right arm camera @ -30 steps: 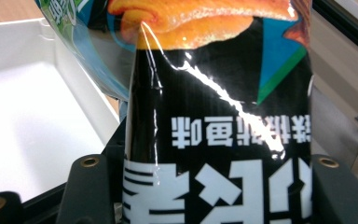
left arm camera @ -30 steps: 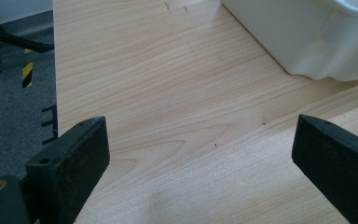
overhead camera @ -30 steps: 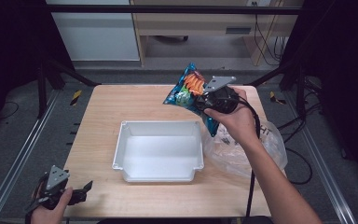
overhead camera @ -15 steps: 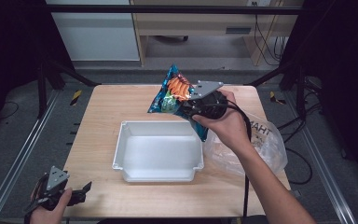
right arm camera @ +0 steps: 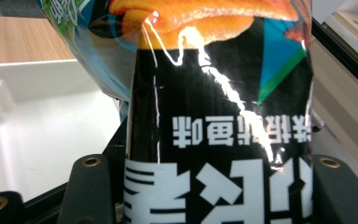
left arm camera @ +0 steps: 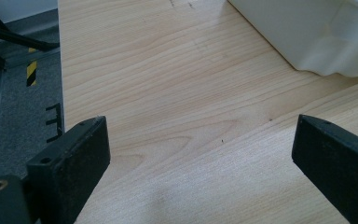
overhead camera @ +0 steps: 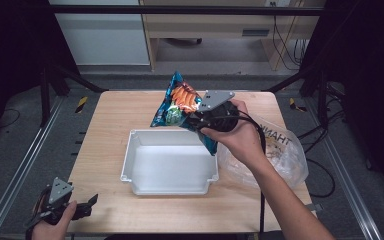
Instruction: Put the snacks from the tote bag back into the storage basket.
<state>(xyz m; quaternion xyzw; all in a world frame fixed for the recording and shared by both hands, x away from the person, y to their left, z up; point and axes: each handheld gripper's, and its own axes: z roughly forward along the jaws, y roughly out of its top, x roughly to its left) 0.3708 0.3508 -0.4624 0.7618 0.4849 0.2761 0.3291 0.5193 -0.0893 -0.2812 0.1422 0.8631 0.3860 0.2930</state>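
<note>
Carrying: your right gripper (overhead camera: 196, 120), jaws clamped on the snack bag (overhead camera: 179, 102), has brought it leftward from the plastic carrier bag (overhead camera: 280, 150) to above the white bin's (overhead camera: 145, 172) far rim, so you are near the drop. Bag's long axis slants, top end up-left. Left gripper (overhead camera: 82, 207): jaws wide, holding nothing, at the table's (overhead camera: 115, 115) near corner.

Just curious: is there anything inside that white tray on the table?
The white tray looks empty; its floor is bare. The snack bag held in the right tool hangs over its far right corner, hiding that bit.
</note>
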